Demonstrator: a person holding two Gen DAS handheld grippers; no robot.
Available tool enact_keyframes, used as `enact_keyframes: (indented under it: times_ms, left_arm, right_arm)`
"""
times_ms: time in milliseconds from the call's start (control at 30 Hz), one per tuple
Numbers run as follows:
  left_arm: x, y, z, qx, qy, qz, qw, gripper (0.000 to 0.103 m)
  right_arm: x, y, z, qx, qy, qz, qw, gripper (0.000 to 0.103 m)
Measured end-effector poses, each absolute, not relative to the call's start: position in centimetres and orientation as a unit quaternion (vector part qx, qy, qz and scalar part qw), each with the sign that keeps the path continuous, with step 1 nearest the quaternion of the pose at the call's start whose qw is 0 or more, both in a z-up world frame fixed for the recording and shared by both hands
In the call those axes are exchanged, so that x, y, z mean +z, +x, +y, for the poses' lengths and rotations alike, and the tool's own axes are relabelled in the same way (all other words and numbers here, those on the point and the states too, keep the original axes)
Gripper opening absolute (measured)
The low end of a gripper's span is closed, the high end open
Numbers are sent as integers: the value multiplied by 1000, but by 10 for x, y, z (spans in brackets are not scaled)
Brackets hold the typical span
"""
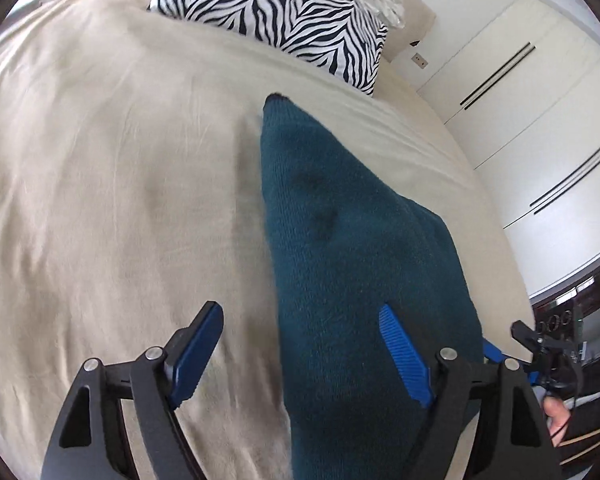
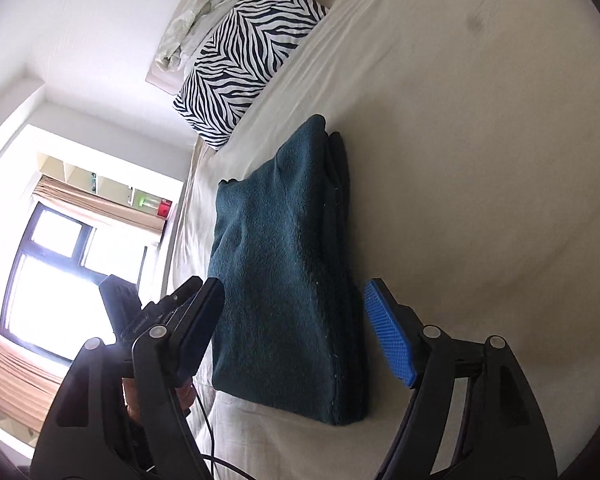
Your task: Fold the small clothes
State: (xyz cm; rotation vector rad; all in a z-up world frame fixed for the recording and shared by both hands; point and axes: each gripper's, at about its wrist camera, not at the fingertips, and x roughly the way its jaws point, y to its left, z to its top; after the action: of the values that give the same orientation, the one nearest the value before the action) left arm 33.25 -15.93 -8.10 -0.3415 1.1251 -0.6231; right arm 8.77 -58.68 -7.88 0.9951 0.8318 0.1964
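Progress: I judge fold done, teal garment (image 2: 284,264) lying stacked flat on bed sheet (image 2: 480,160), zebra pillow (image 2: 248,56) at 11 o'clock | left gripper (image 1: 300,352) spread, empty | right gripper (image 2: 296,328) spread, empty | left: next item, if any.

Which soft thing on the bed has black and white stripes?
The zebra-striped pillow at the bed's head; the folded dark teal fleece cloth and crumpled white cloth are plain.

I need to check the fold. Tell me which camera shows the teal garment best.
The right wrist view: the teal garment lies whole on the bed, its stacked folded layers visible along one edge, between the open right gripper. The left wrist view shows it closer, somewhat blurred and cut off at the bottom.
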Motion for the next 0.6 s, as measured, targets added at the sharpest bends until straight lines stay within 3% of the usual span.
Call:
enact_keyframes:
  times_ms: [67,333,433,500,600]
  left_arm:
    - [-91,334,-160,-303,-188,546,758,78]
    - [-98,329,-206,-328,-126,571,742,80]
    - [-97,327,-217,-318,-107,568,752,78]
    - [-94,326,-222,-311,-90,567,758,67]
    - [-85,320,-226,-312,-67,561,763,50]
  right_arm:
    - [-86,109,-585,80,460,403,787,73]
    - [-104,174,-574,87,447,469,757,73]
    - [-103,193,-556,81,399,497,766,57]
    - [-102,200,-541,62,350,517,779,39]
    - [-94,203,-527,40,304,521,796,27]
